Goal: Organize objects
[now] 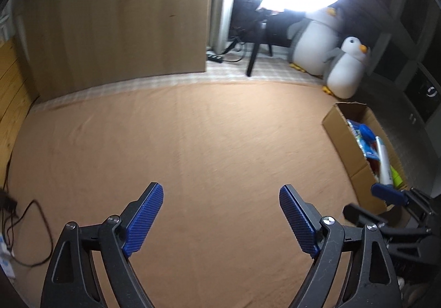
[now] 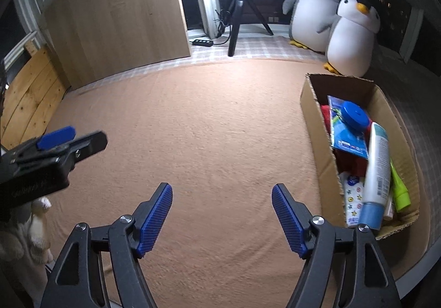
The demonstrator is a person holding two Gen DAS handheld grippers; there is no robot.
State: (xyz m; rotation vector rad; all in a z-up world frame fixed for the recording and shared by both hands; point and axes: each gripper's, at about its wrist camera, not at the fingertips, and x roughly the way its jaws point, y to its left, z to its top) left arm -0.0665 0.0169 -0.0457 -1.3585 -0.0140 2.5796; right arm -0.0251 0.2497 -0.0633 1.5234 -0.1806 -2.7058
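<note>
Both grippers hang spread and empty above the orange blanket (image 2: 198, 126): the left gripper (image 1: 220, 214) has its blue pads wide apart with nothing between them, and the right gripper (image 2: 222, 214) is the same. The things to be organized lie in the cardboard box (image 2: 311, 115) at the right edge of the blanket, just in front of the smaller toy penguin (image 2: 352, 40): a white tube with a blue cap (image 2: 376, 170) lying lengthwise, a blue round lid (image 2: 355, 115) on top of a blue packet (image 2: 348, 139), something red (image 2: 355, 163) underneath, a green marker (image 2: 398, 186) against the right wall, and a patterned white pack (image 2: 354, 197) at the near end. No loose item shows on the blanket itself, so the collecting step looks finished or nearly so. If anything is left to gather it lies outside both views; the next move would call for turning a gripper to find it, or simply drawing both back from the box.
</note>
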